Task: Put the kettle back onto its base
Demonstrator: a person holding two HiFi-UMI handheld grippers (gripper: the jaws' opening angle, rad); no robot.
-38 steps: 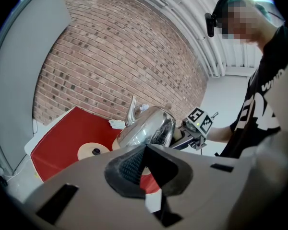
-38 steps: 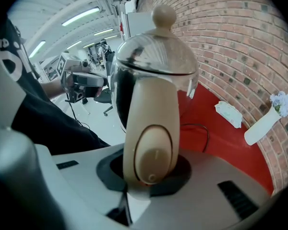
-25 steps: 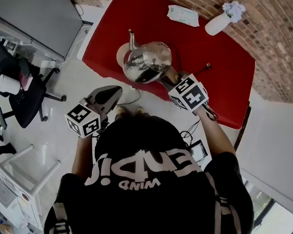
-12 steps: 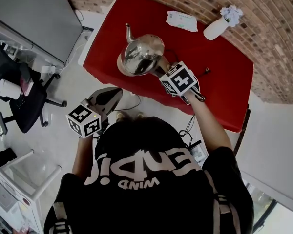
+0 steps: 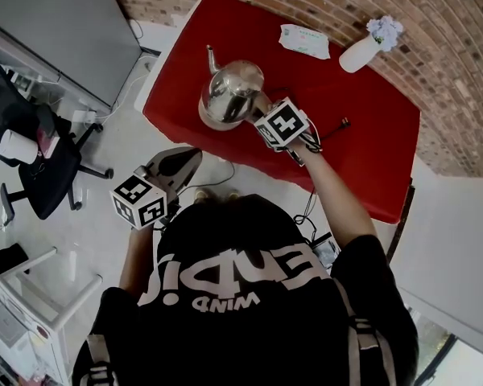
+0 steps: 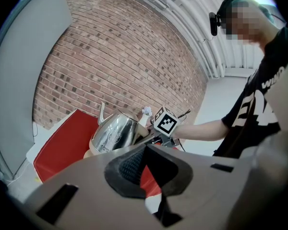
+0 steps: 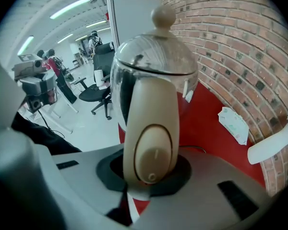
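A shiny steel kettle [image 5: 229, 93] with a thin spout hangs low over its round beige base [image 5: 212, 122] at the near left of the red table [image 5: 362, 147]. I cannot tell whether the two touch. My right gripper [image 5: 260, 109] is shut on the kettle's cream handle [image 7: 151, 143], which fills the right gripper view below the steel body [image 7: 153, 66]. My left gripper [image 5: 177, 158] stays off the table's near edge, shut with nothing in it. In its own view the kettle [image 6: 114, 134] stands over the base [image 6: 88, 153].
At the table's far side lie a tissue pack [image 5: 303, 41] and a white vase of flowers [image 5: 362, 51]. A black cord [image 5: 332, 125] runs across the cloth. A brick wall stands behind. On the floor to the left are an office chair [image 5: 40, 159] and a white cart [image 5: 32, 296].
My right gripper has carried the kettle up and left in the picture and lower, over the base. The left gripper has stayed where it was.
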